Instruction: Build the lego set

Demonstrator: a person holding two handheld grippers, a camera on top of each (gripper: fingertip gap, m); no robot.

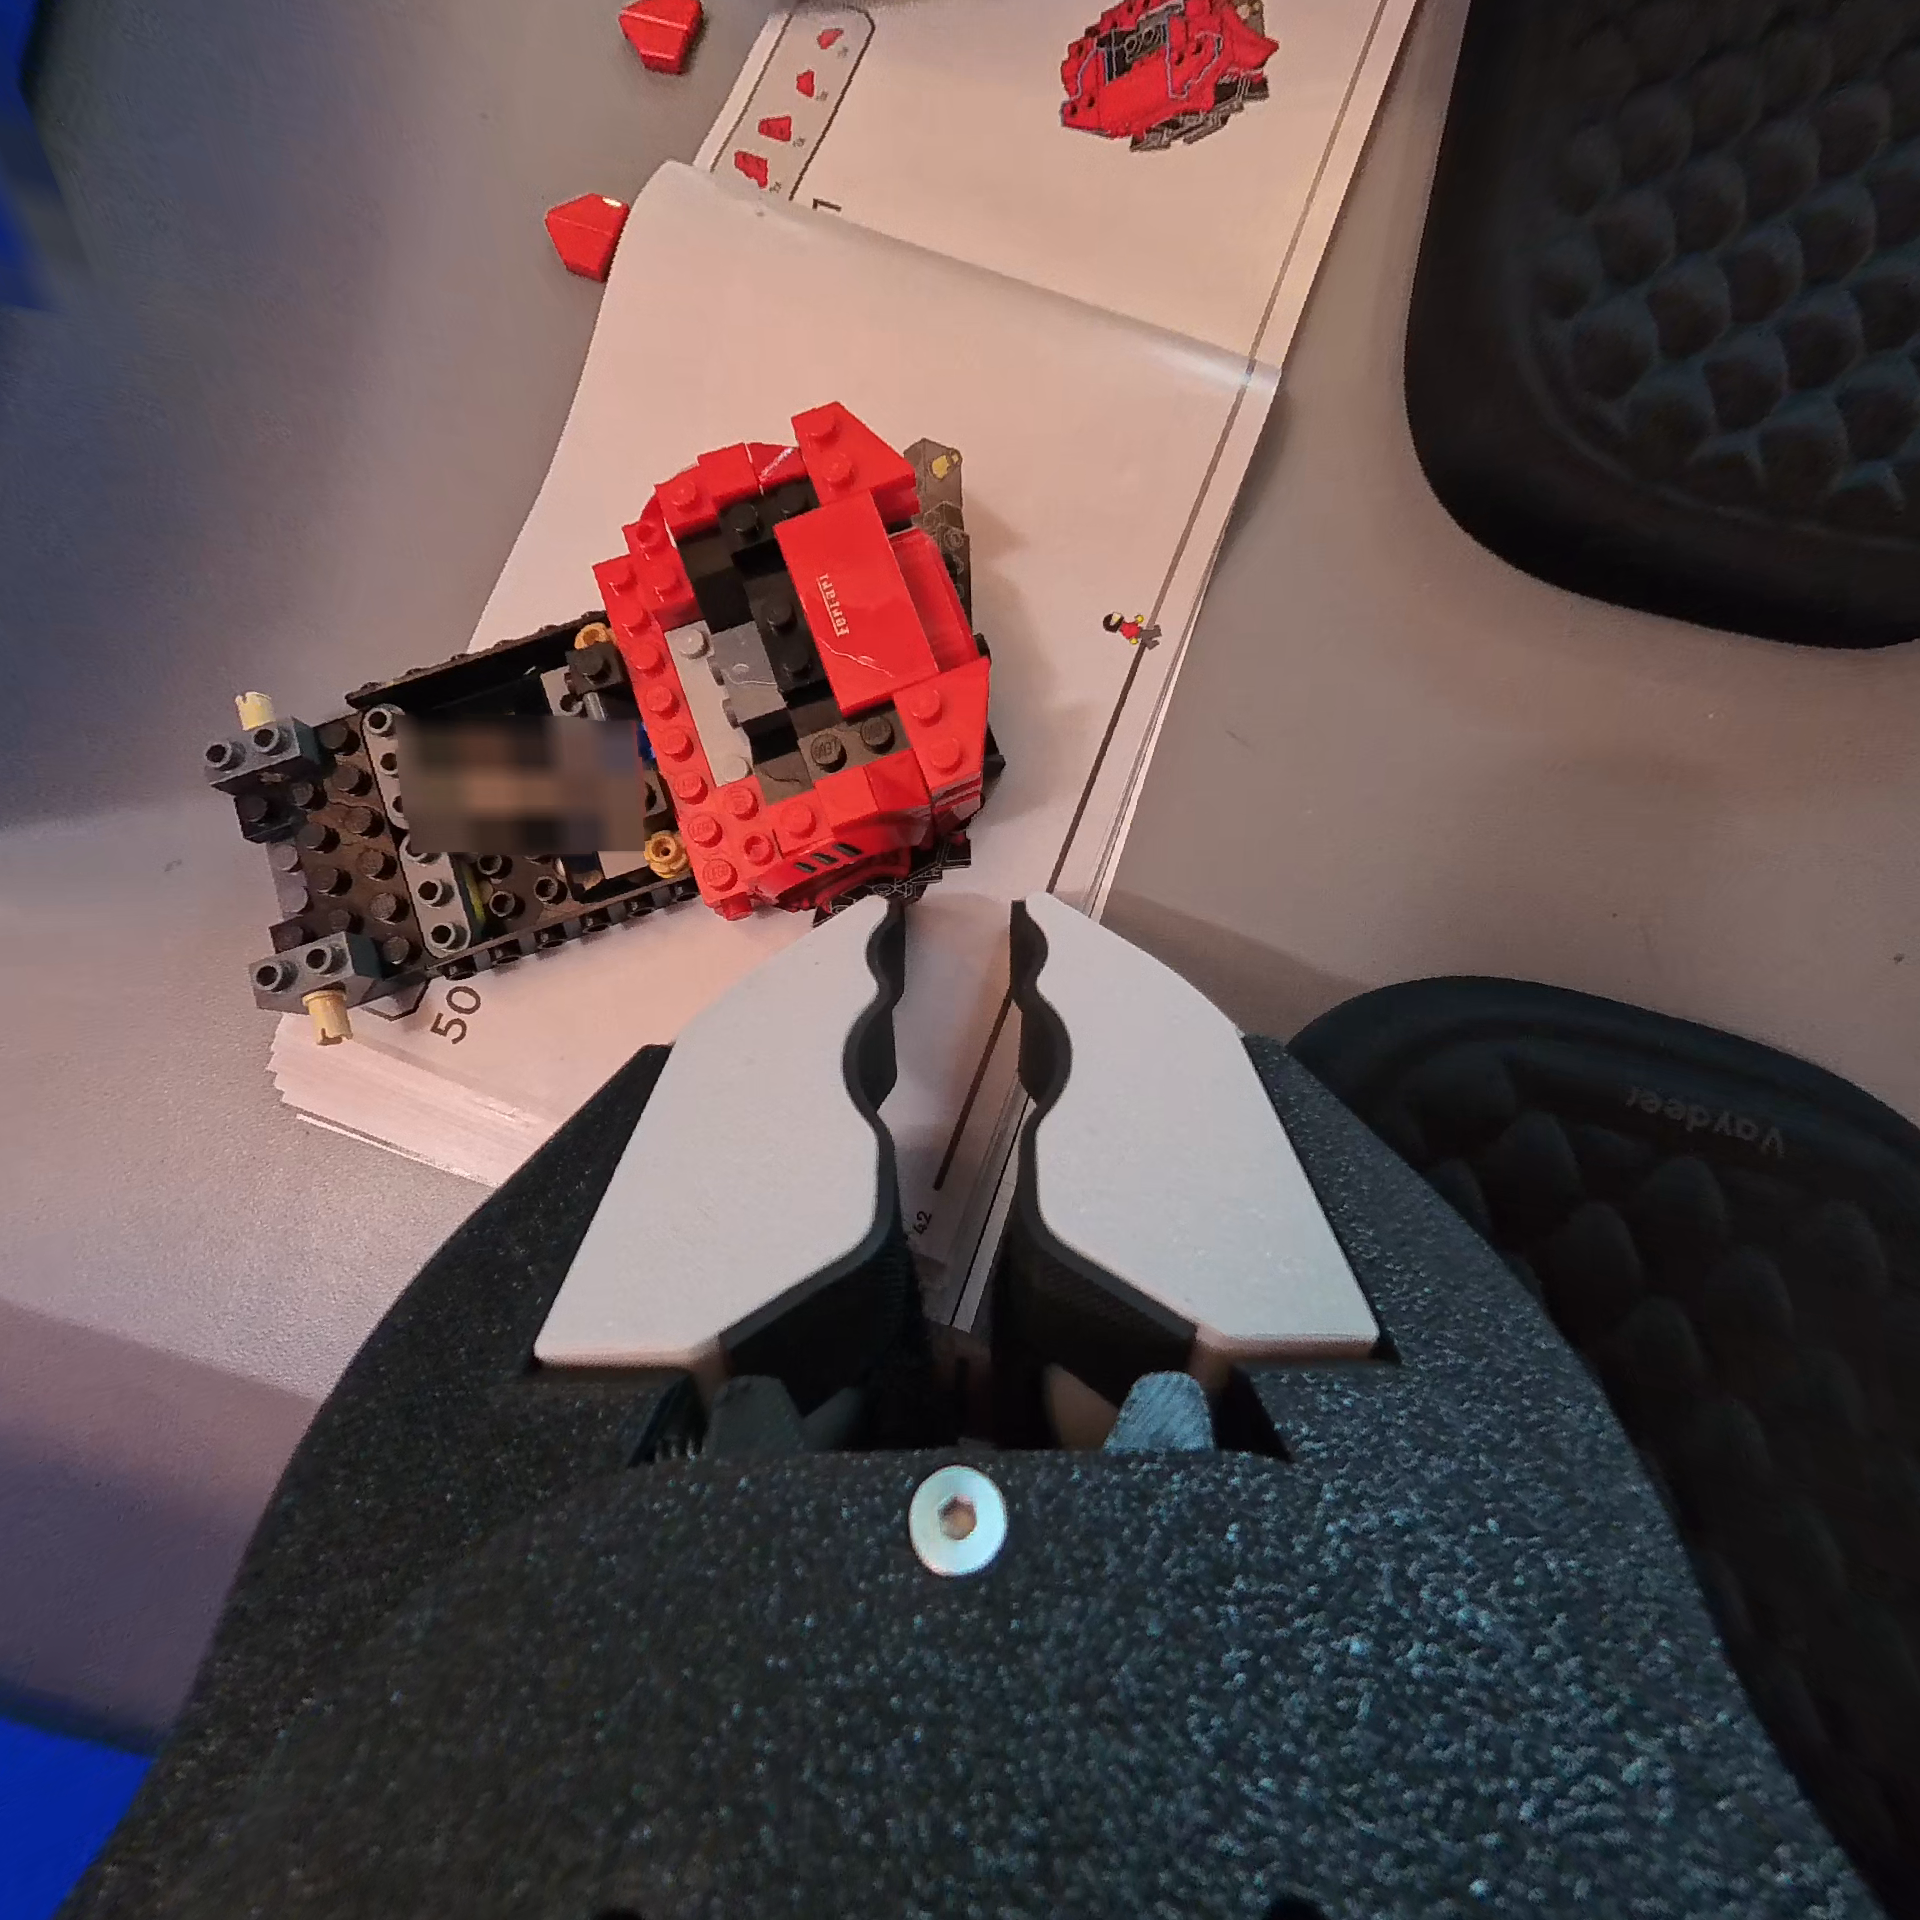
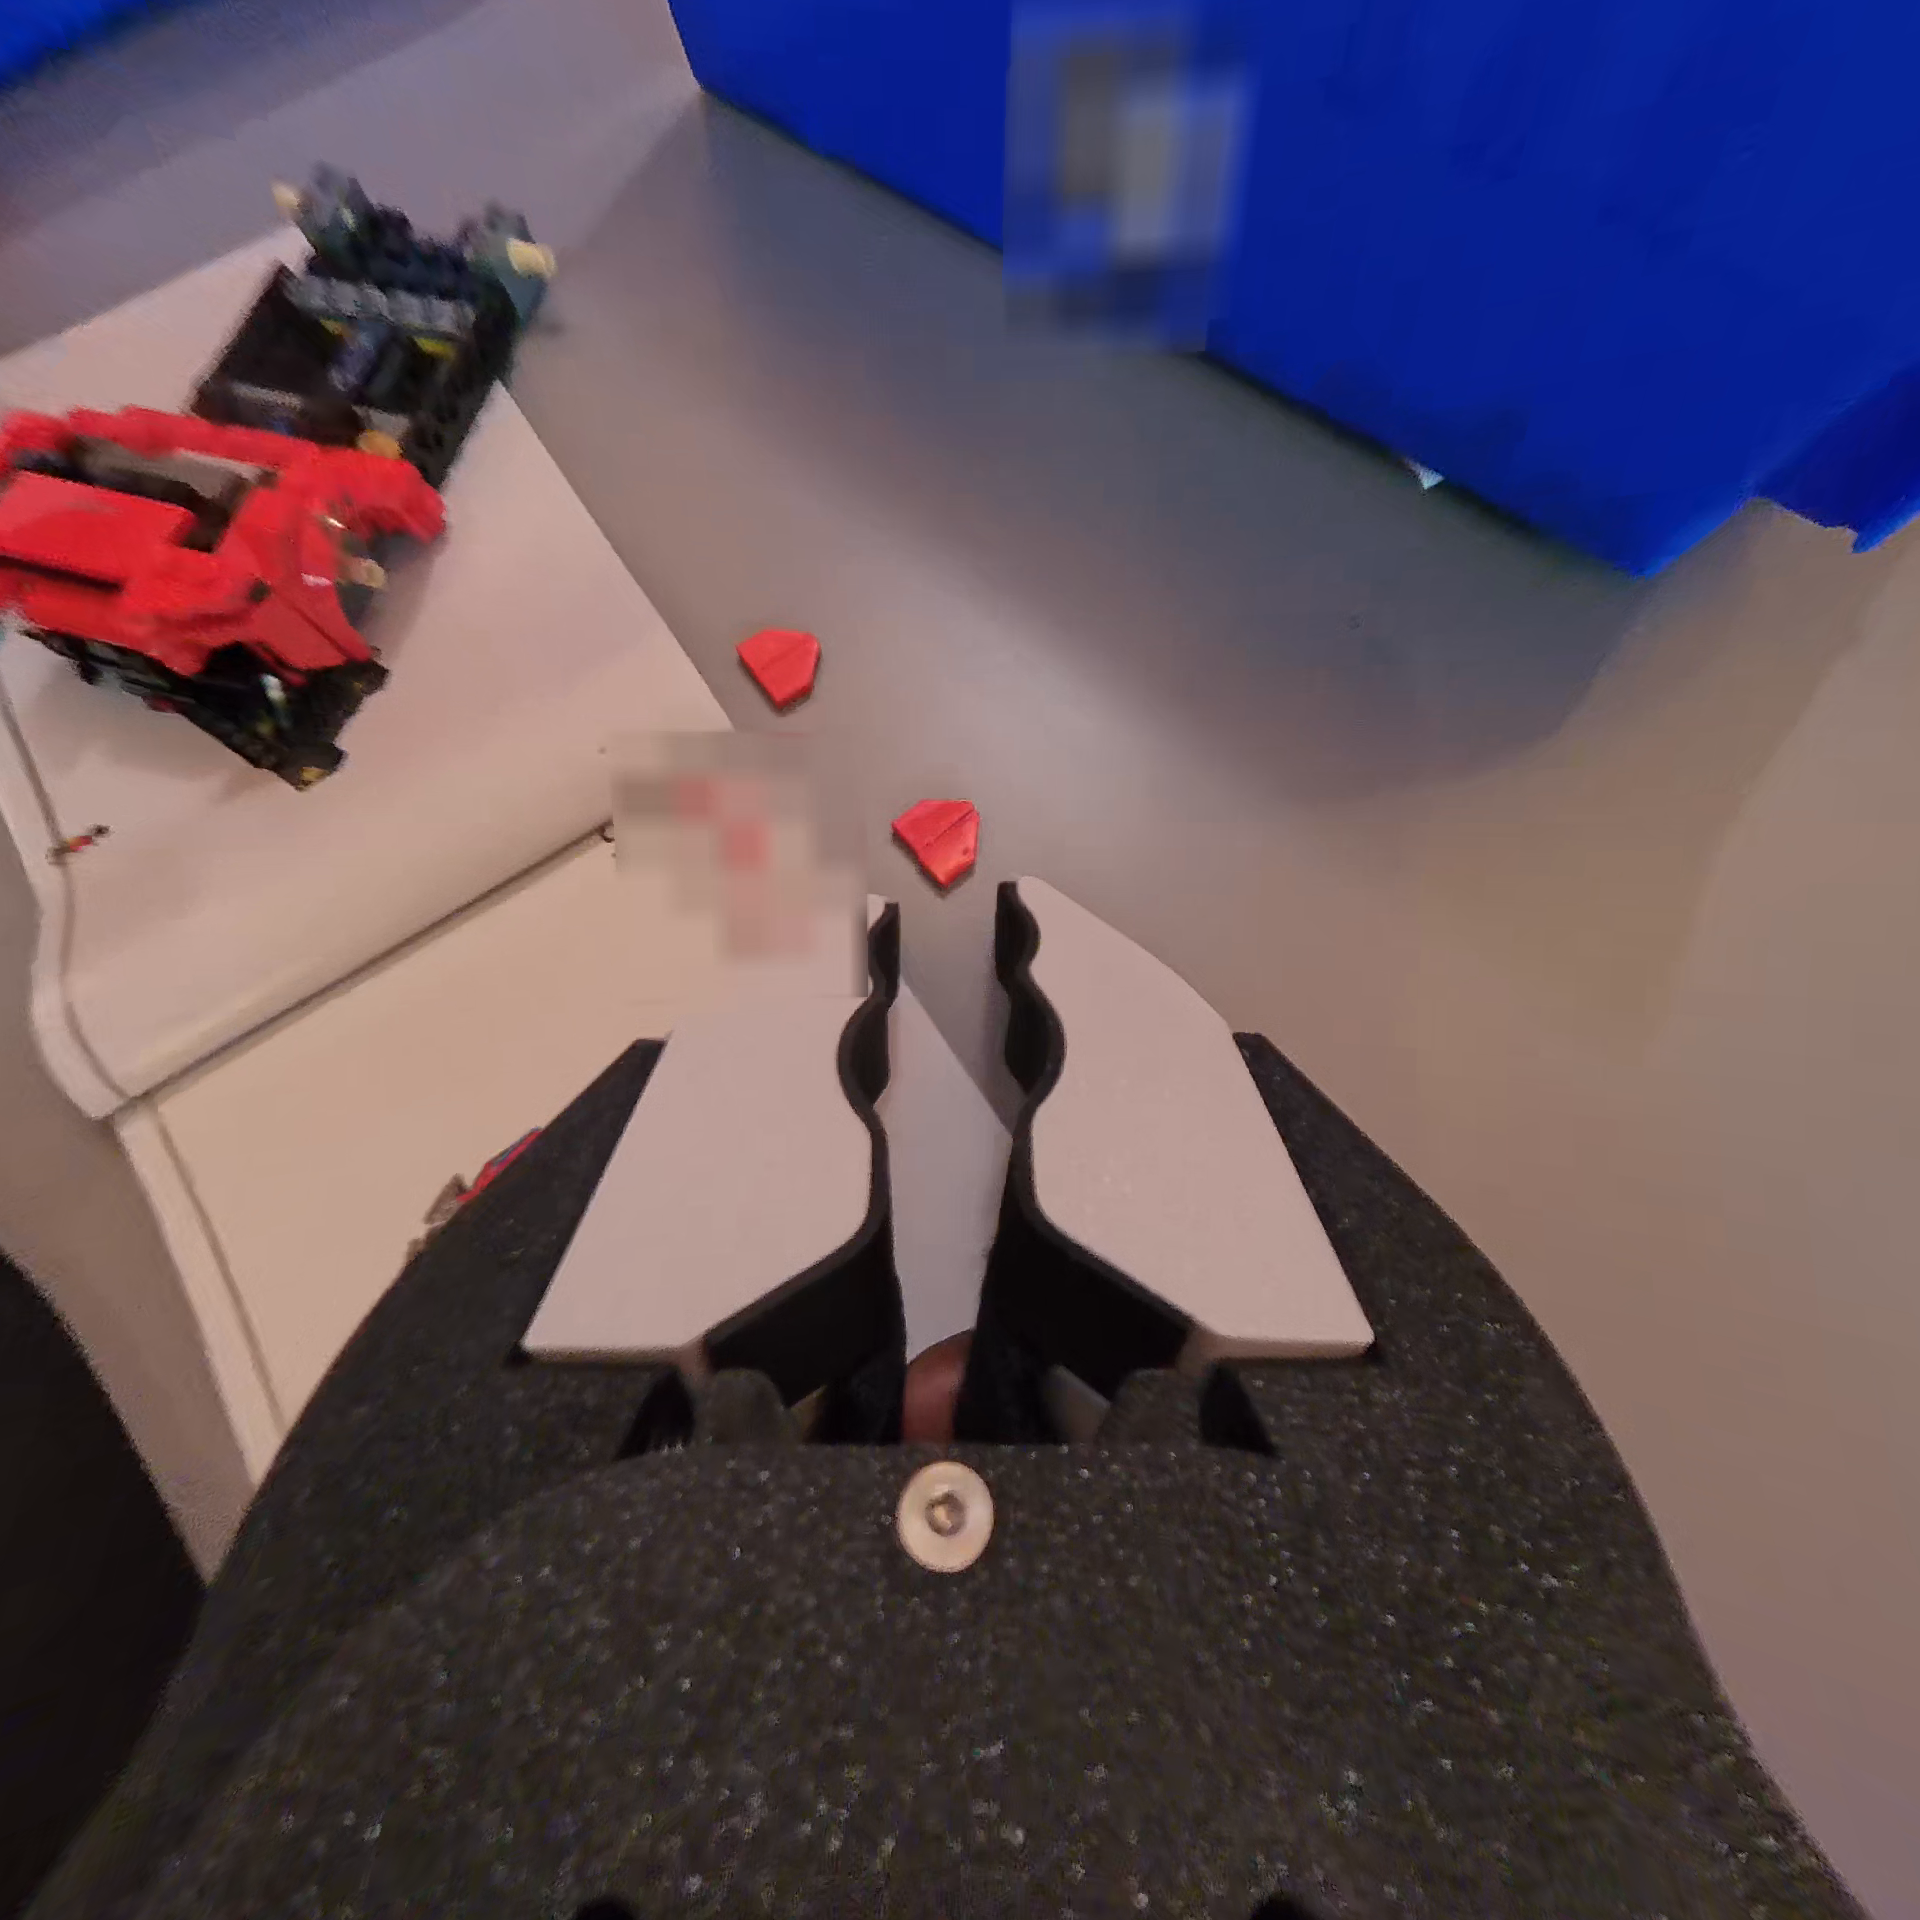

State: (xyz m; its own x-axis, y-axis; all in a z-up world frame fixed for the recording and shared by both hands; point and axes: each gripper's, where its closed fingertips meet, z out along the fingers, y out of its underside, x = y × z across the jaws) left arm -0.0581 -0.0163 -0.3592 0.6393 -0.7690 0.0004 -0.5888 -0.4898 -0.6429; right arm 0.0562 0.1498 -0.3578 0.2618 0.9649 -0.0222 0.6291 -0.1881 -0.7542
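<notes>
Red wedge pieces, two of them, lie loose on the grey table beside the booklet. The near wedge sits just ahead of the right gripper, almost on its centre line; the far wedge lies beyond and a little left. Both grippers are slightly parted and hold nothing. The car rests on the booklet, its long axis running left to right across the left gripper, red end nearest. That view is blurred, but the wedge's point seems to face the right gripper, which is much nearer.
</notes>
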